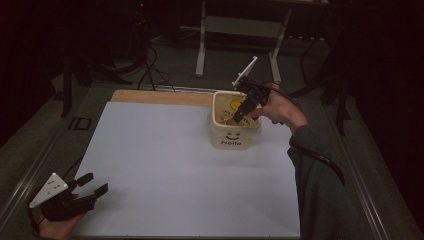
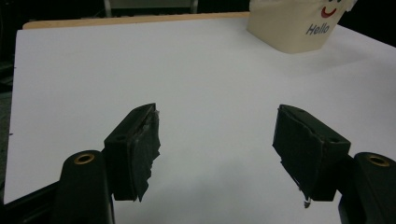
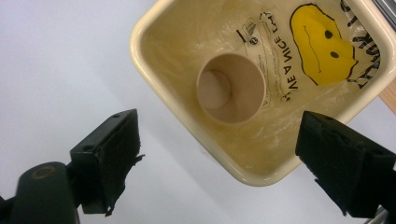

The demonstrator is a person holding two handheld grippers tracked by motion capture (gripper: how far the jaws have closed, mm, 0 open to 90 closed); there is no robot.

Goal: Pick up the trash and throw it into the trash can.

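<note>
Fingers (image 3: 336,172) of the right gripper (image 3: 219,163) spread above the upright cardboard tube (image 3: 231,88), its axis vertical.

The bin (image 1: 235,131) stood on the white sheet (image 1: 165,165), toward its far right part, just short of the wooden strip (image 1: 160,96) along the sheet's far edge. Inside the bin a cardboard tube (image 3: 230,87) stood upright on the bottom, near the middle. The right gripper (image 1: 239,114) hung over the bin's open top, jaws wide apart and pointing down into it. Well away from the bin, at the sheet's near left corner, the left gripper (image 1: 95,184) lay low, jaws spread.
</note>
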